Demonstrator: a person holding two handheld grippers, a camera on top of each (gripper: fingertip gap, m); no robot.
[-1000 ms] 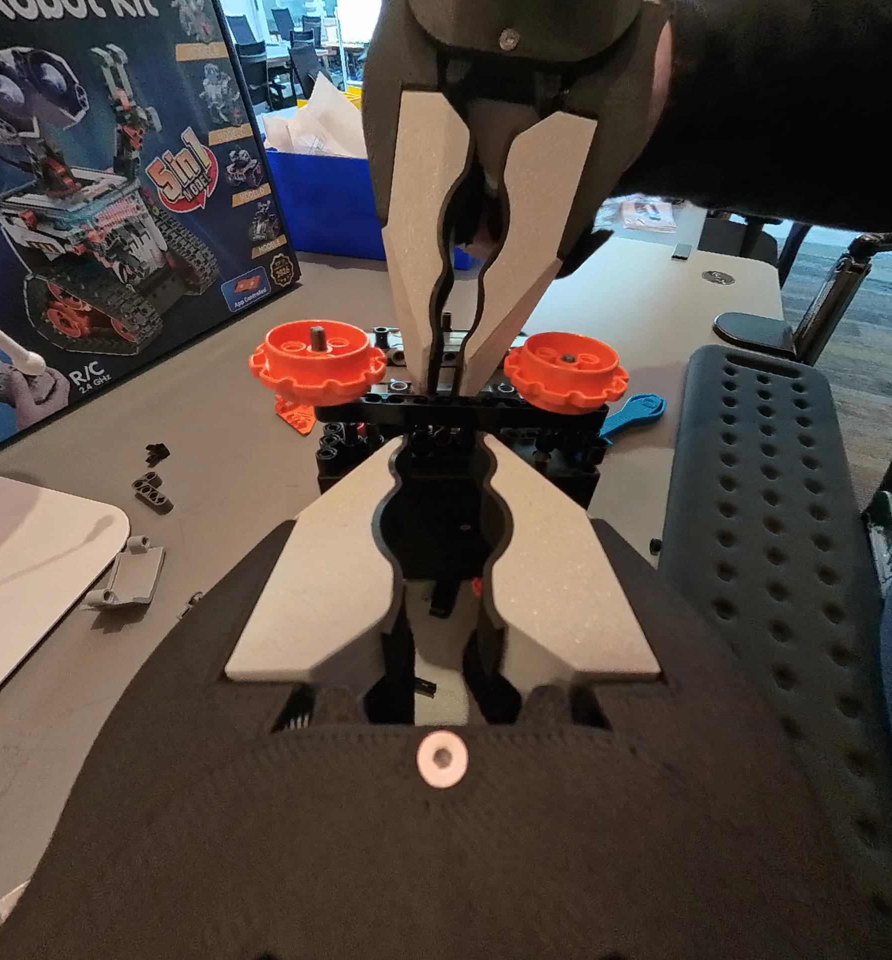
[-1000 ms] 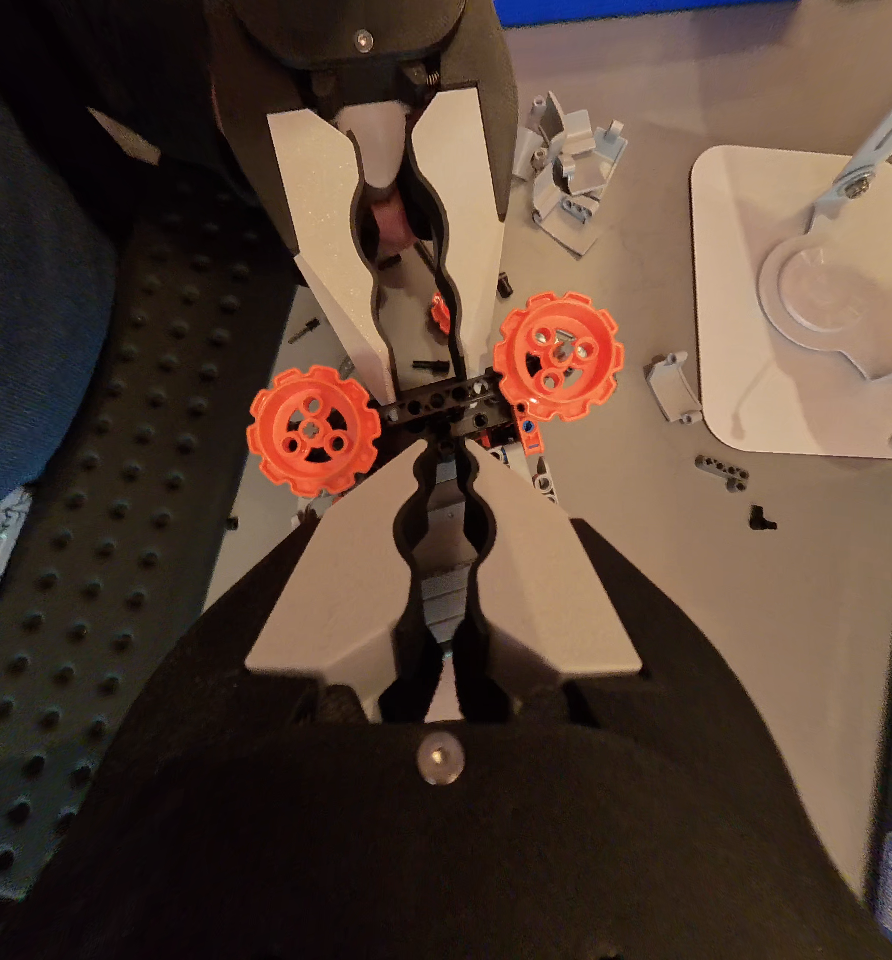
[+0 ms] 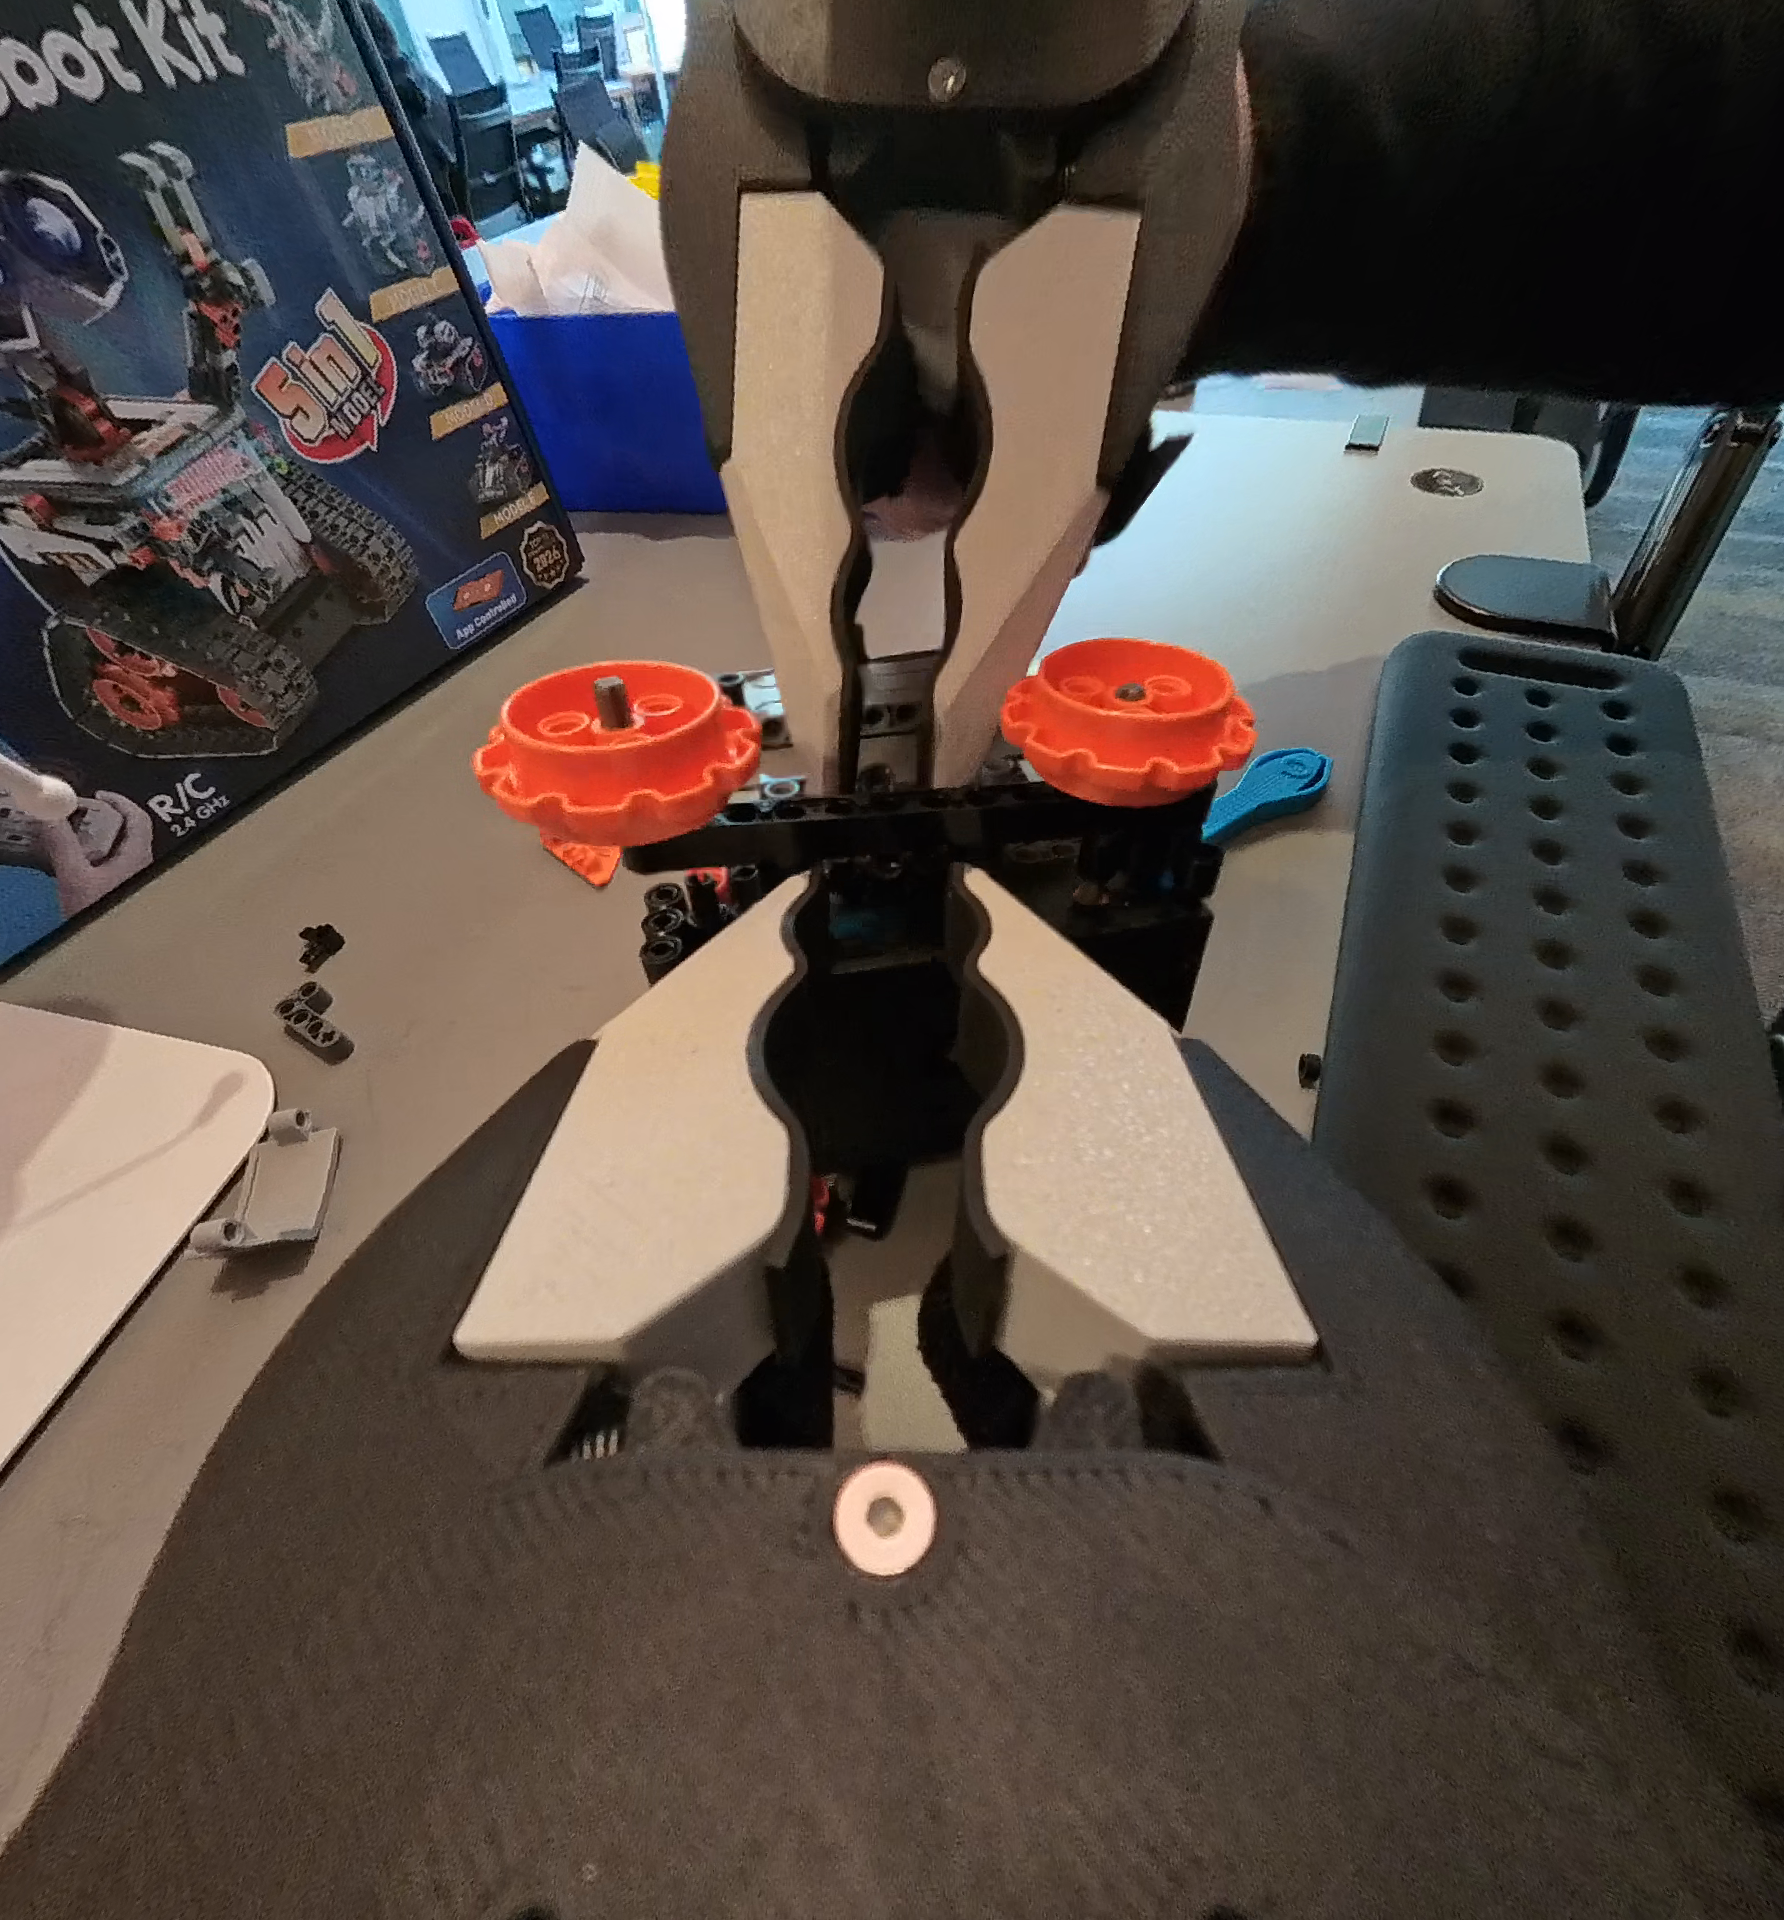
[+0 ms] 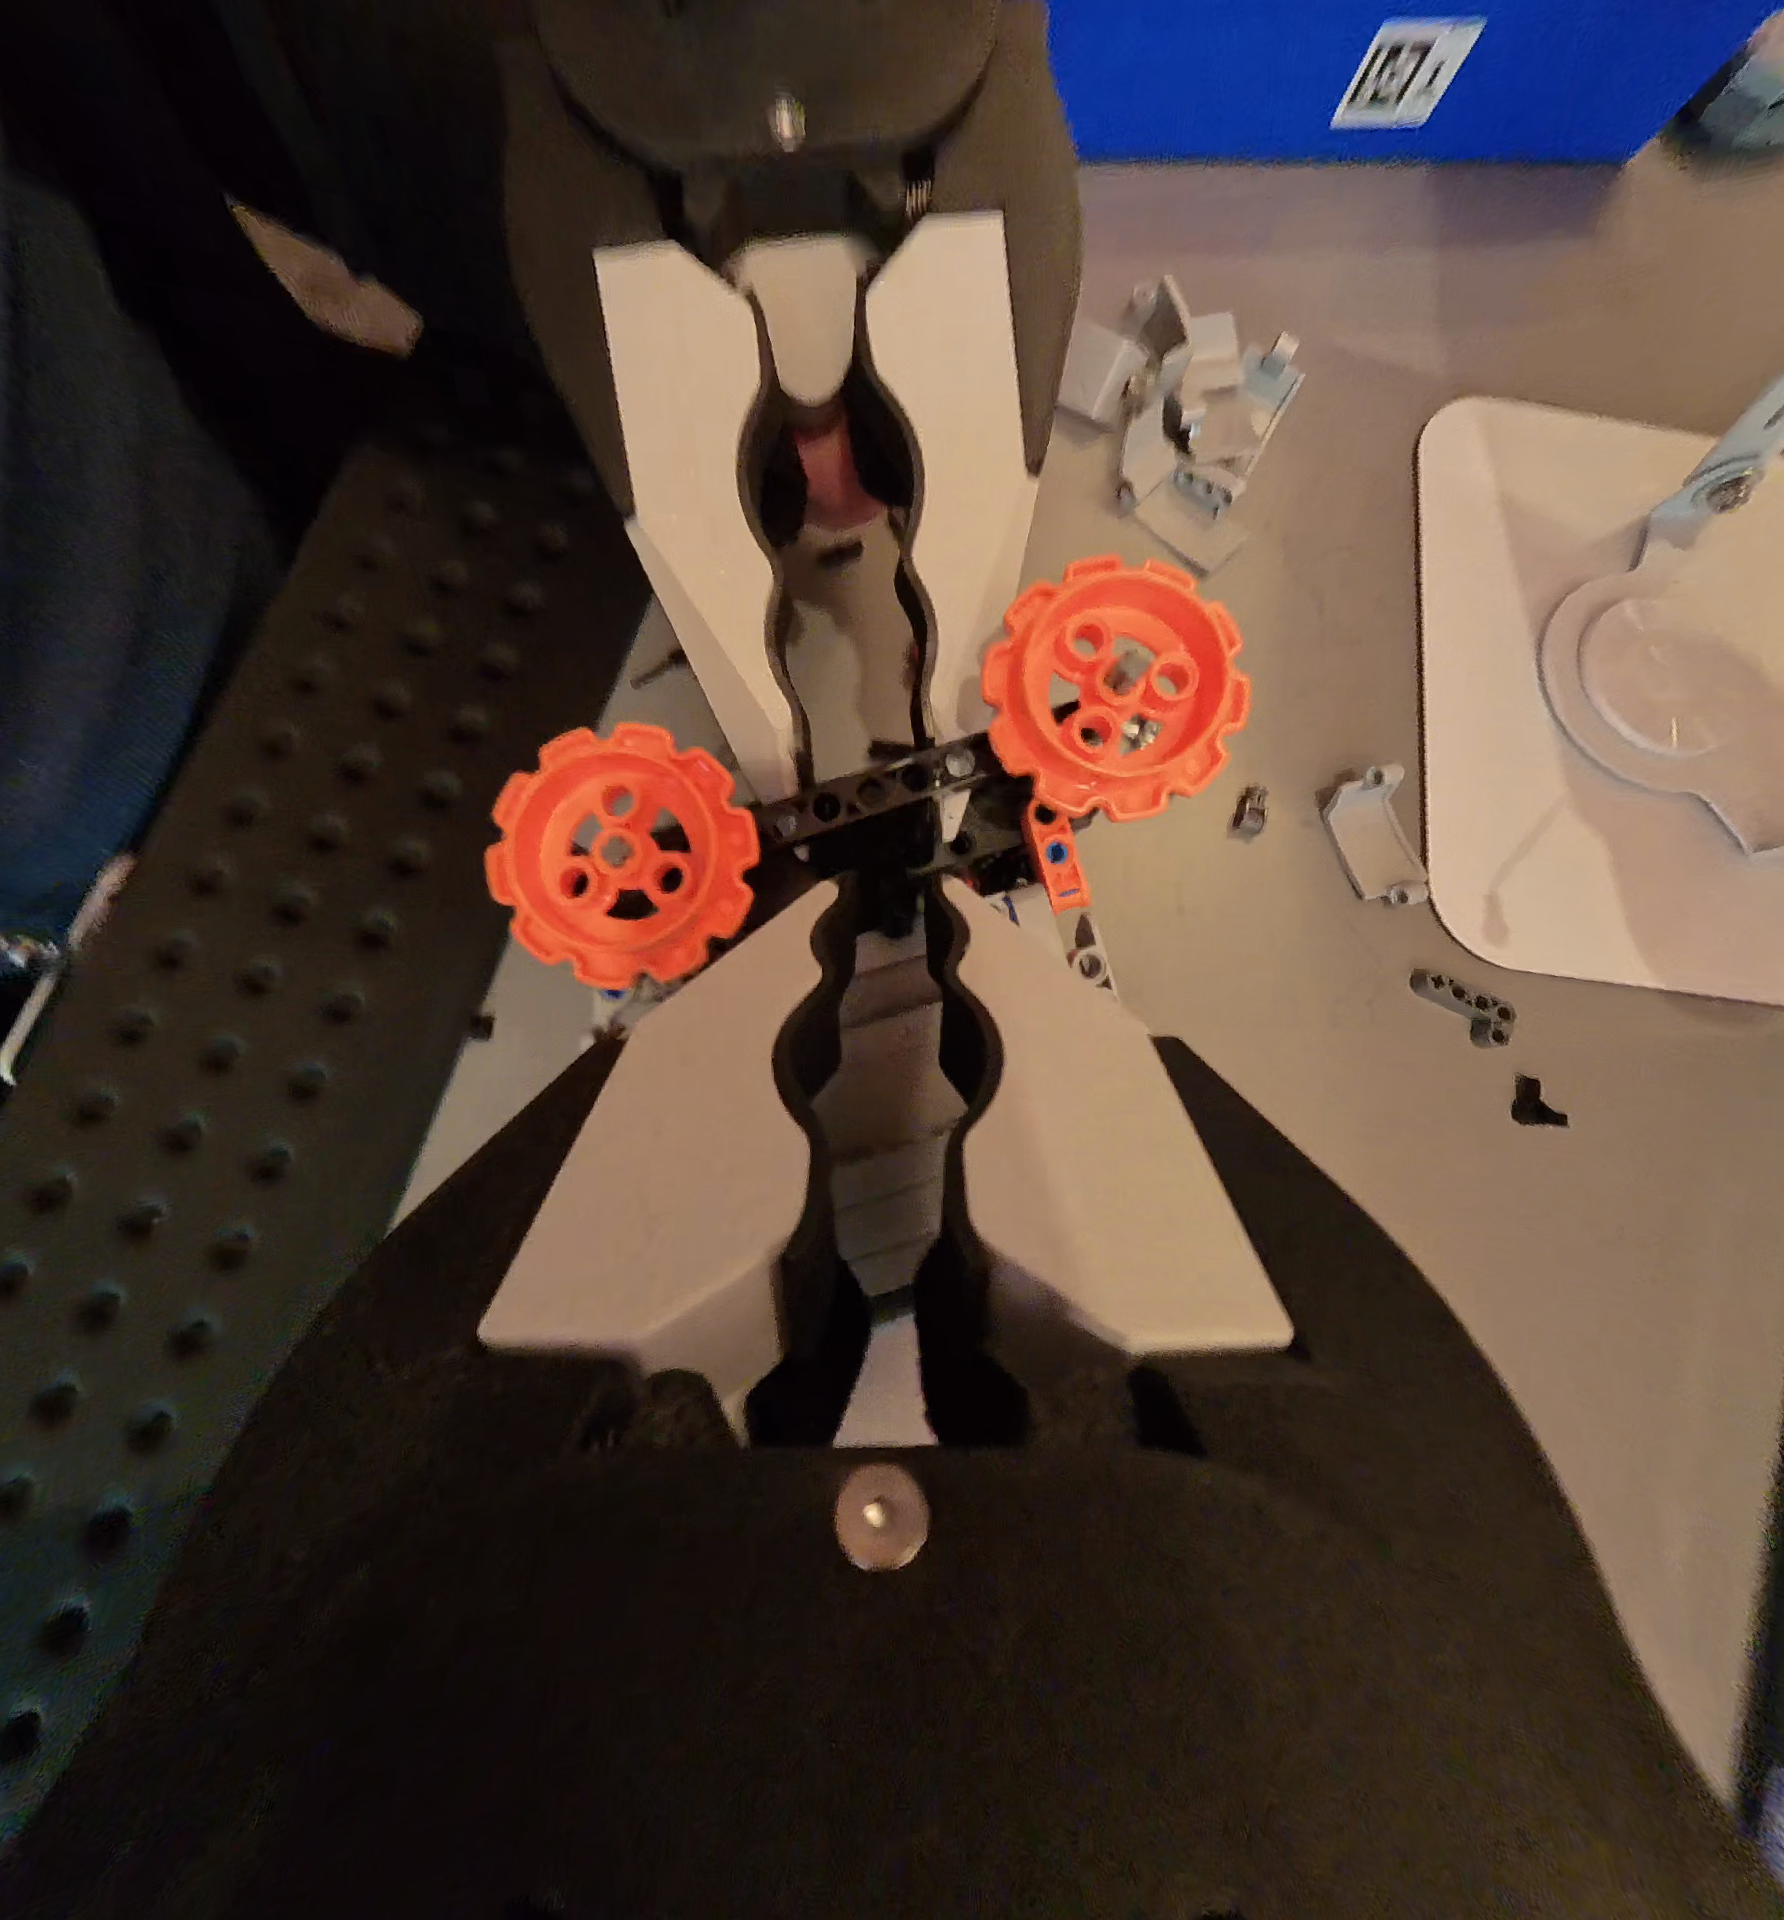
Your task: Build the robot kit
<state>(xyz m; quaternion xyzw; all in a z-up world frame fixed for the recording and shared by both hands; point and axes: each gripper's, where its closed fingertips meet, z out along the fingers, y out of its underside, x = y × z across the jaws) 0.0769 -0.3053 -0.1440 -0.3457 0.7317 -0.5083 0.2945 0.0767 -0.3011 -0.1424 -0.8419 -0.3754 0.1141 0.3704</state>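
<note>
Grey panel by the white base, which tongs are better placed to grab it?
Left, probably. The grey panel lies just off the left tongs, on their own left; the right tongs reach in from the far side. Both are shut on the wheeled assembly.

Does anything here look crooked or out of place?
Yes: the left orange wheel has a dark axle poking above its hub, the right orange wheel doesn't. Small loose pieces lie scattered on the table.
</note>
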